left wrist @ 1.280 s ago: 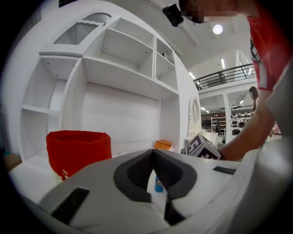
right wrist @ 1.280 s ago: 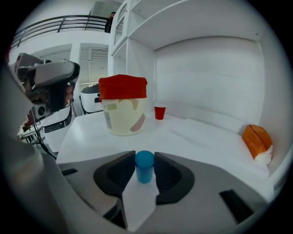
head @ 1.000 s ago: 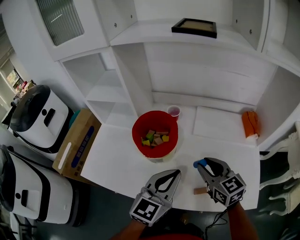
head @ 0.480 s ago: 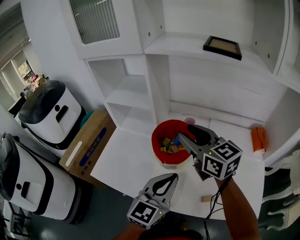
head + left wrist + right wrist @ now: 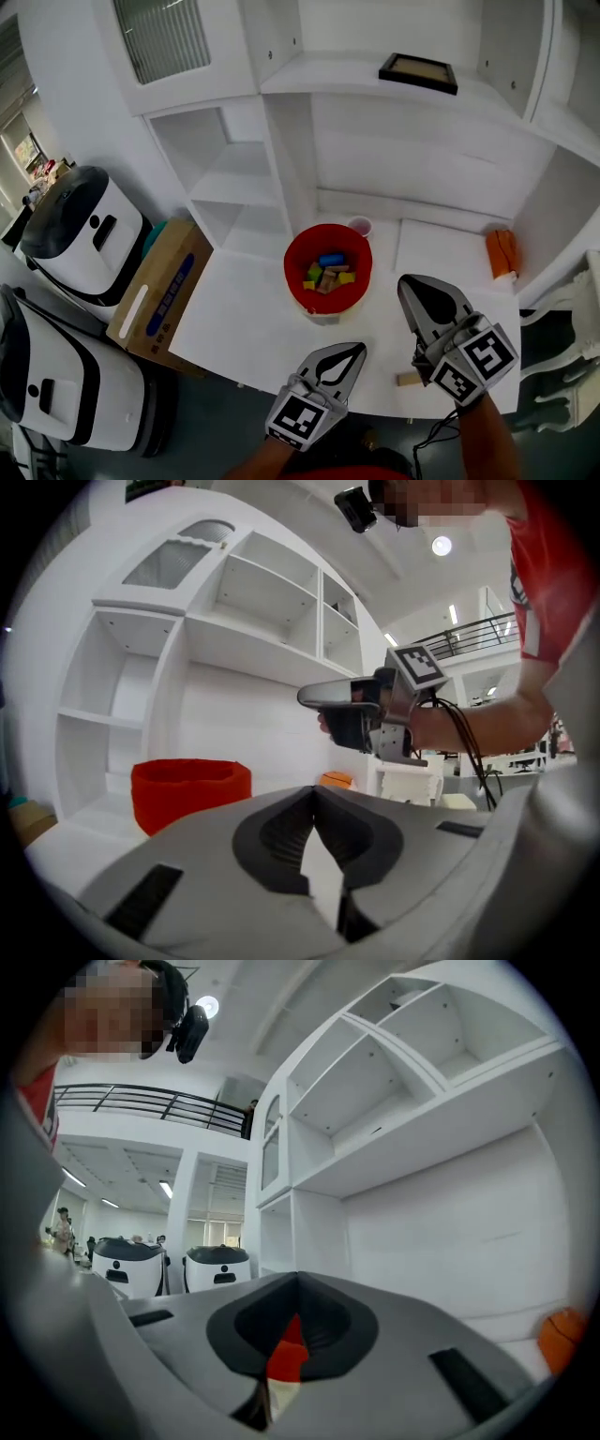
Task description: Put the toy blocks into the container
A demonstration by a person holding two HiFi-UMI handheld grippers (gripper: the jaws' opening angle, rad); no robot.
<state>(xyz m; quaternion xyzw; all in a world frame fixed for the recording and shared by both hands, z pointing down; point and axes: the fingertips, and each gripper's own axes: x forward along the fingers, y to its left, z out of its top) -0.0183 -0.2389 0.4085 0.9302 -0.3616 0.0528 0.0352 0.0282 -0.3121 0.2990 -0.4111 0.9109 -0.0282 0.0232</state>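
The red container (image 5: 302,246) stands mid-table with several toy blocks in it, a blue block (image 5: 331,259) on top. One wooden block (image 5: 407,379) lies on the white table near the front edge, under my right gripper (image 5: 412,286). That gripper hovers right of the container, jaws shut with nothing between them; it also shows in the left gripper view (image 5: 323,697). My left gripper (image 5: 354,349) rests low at the front, shut and empty. From the left gripper (image 5: 314,789) the container (image 5: 190,785) is ahead to the left.
A small pink cup (image 5: 359,226) stands behind the container. An orange object (image 5: 500,251) lies at the table's right end. White shelves rise behind, with a dark frame (image 5: 418,72) on top. A cardboard box (image 5: 155,295) and white machines (image 5: 70,230) stand on the floor at left.
My right gripper carried the blue block from the front edge to over the container, let it go there, and drew back right with jaws shut. The left gripper stayed put.
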